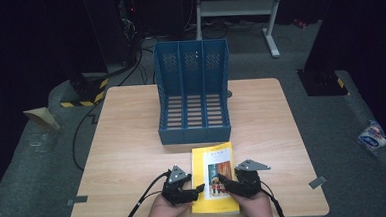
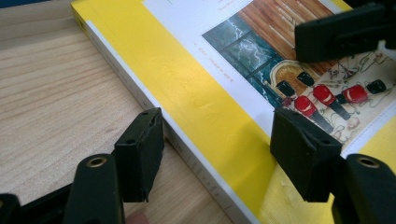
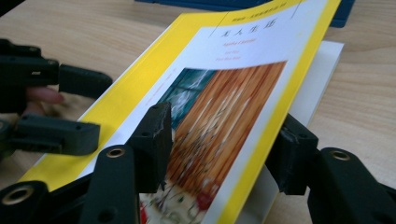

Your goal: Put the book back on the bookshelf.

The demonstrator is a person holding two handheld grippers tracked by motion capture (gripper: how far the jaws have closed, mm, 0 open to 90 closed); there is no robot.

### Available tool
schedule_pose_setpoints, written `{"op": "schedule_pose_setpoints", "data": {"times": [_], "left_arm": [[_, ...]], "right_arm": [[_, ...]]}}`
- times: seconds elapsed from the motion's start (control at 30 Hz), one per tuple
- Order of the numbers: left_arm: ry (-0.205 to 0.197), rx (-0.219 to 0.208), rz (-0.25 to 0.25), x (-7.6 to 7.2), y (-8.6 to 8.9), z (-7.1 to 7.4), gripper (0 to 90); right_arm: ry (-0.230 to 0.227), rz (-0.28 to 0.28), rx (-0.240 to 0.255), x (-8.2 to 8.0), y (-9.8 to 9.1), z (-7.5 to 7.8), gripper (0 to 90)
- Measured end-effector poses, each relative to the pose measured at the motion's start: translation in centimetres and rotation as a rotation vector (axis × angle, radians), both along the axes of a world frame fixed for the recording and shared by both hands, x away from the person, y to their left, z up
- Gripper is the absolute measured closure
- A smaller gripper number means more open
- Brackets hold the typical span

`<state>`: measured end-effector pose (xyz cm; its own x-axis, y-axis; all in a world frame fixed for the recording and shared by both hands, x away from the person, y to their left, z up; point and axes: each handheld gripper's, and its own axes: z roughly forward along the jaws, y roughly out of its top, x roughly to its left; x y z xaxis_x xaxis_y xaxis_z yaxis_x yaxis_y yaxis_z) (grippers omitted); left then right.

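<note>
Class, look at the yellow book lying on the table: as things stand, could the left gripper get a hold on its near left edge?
Probably yes. The left gripper already straddles the yellow book's spine edge, one of its fingers on the table side and the other over the cover, with nothing between them and the book.

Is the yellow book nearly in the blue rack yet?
Not yet. The yellow book is on the table in front of the blue file rack, whose three slots look empty. In hand: the right gripper straddles the lifted cover edge, and the left gripper straddles the spine edge. Left: grip, lift and slot the book in.
</note>
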<state>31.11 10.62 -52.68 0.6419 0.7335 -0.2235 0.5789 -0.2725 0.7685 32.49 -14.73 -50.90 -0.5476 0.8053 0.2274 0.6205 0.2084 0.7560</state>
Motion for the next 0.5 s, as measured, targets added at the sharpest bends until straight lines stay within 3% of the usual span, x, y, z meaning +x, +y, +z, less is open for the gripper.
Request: {"op": "schedule_pose_setpoints", "data": {"times": [0.33, 0.5], "left_arm": [[0.002, -0.001, -0.001, 0.0, 0.1, 0.0, 36.6], [0.000, -0.008, 0.007, -0.1, 0.2, 0.0, 39.6]], "right_arm": [[0.037, -0.036, 0.007, 4.1, -0.2, 0.2, 52.4], [0.063, -0.053, 0.038, 5.5, -0.4, 0.8, 61.9]]}}
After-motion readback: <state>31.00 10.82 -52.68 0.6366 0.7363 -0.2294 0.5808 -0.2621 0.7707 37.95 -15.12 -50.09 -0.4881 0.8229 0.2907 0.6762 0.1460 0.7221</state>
